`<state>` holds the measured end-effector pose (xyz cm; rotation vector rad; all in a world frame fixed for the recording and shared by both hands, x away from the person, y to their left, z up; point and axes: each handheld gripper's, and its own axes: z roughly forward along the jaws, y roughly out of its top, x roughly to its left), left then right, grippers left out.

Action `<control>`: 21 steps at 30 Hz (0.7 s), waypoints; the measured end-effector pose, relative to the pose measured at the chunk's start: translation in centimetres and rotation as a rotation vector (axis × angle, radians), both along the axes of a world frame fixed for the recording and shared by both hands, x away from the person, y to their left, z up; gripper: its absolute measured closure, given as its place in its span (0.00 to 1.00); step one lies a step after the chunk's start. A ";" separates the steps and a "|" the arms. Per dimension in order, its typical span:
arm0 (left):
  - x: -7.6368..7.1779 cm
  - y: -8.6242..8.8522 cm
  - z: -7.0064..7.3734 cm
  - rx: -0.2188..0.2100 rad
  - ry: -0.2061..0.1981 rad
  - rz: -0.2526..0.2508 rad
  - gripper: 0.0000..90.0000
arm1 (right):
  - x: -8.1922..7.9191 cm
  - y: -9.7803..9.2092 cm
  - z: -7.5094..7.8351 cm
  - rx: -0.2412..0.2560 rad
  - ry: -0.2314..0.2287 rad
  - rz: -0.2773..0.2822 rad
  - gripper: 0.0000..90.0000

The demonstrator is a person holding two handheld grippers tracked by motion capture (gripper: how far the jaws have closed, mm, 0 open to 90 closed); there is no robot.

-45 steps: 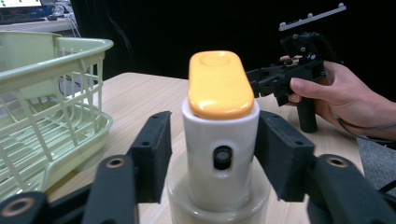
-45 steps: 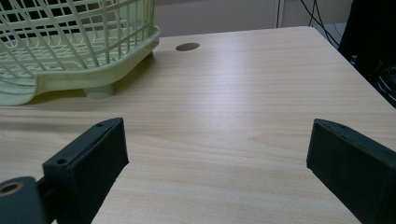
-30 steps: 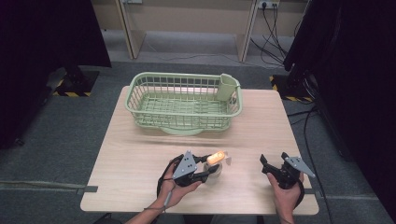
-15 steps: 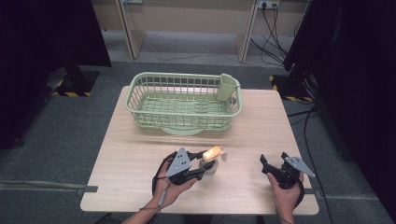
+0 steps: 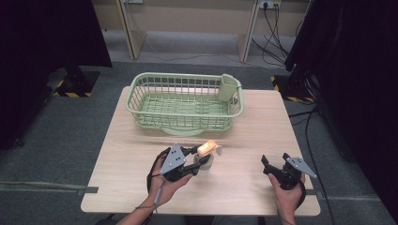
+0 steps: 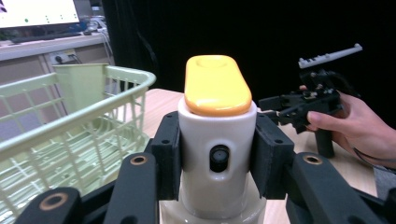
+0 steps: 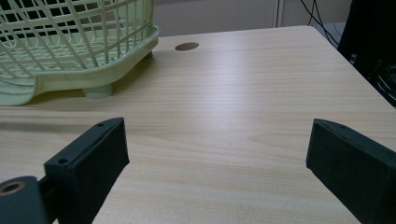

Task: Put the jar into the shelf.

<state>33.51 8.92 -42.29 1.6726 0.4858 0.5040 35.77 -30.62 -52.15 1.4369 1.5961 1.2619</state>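
Your left gripper (image 5: 199, 161) sat low over the table (image 5: 244, 140), jaws clamped on the white bottle (image 6: 217, 154) with its orange cap (image 6: 217, 86). Your right gripper (image 5: 272, 169) rested wide apart, holding nothing. Beyond stood the green basket (image 5: 183, 101).

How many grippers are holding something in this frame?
1. The left gripper is clamped on the white bottle with the orange cap, just in front of the green basket. The right gripper sits open over bare table, holding nothing.
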 end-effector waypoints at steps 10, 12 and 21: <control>1.0 1.5 1.5 -0.012 -0.018 0.063 0.65 | 0.0 0.0 0.0 0.000 0.000 0.000 0.06; 1.2 1.8 1.7 -0.011 -0.019 0.075 0.65 | 0.0 0.0 0.0 0.000 0.000 0.000 0.07; 2.1 3.1 2.9 -0.023 -0.026 0.135 0.65 | 0.0 0.0 0.0 0.003 0.001 -0.001 0.07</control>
